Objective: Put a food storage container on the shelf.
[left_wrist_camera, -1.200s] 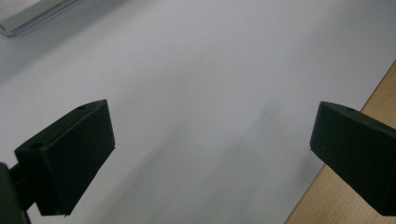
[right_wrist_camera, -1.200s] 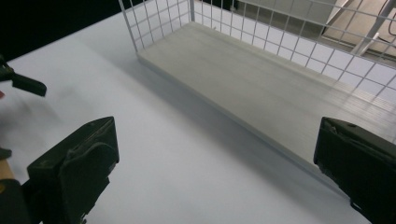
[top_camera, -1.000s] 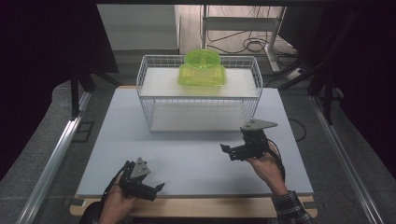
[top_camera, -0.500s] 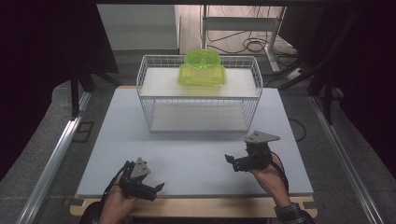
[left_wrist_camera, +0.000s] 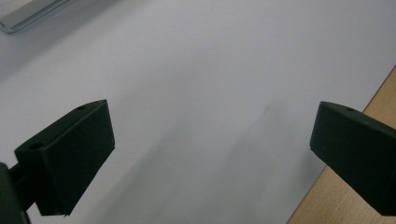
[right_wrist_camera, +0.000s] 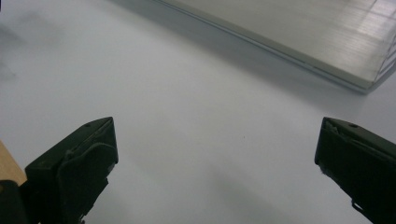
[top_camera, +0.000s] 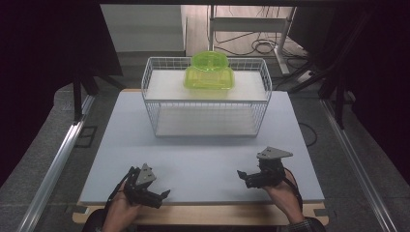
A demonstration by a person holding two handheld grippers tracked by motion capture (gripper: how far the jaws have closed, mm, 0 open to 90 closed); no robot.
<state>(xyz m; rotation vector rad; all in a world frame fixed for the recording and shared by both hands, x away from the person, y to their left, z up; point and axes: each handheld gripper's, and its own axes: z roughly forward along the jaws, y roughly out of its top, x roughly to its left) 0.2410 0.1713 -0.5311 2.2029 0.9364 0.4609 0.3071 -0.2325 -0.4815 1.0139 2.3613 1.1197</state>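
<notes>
**Both grippers idling at the near edge, green container sitting in the basket**

The green container (top_camera: 209, 72) is resting on the upper level of the white wire basket (top_camera: 150, 92), toward the middle and slightly right of it, at the far edge of the bench (top_camera: 203, 159). It looks like a translucent tub with a round piece of the same colour on top; whether that piece is a lid or a separate bowl cannot be told from here.

Both grippers are sitting well apart from it, along the near edge of the bench. The right gripper (top_camera: 247, 177) is hovering low near the near right corner, its jaws standing wide with nothing between them, as the right gripper view is showing over bare white surface. The left gripper (top_camera: 162, 195) is lying by the near left corner, its jaws likewise spread wide and empty, the wooden edge of the bench showing beside one jaw in the left gripper view.

Judging from this, no grasp is under way: the hands are resting at a waiting position. Any next move on the container would call for a long reach forward and over the basket's rim, coming down from above with jaws kept wide.
</notes>
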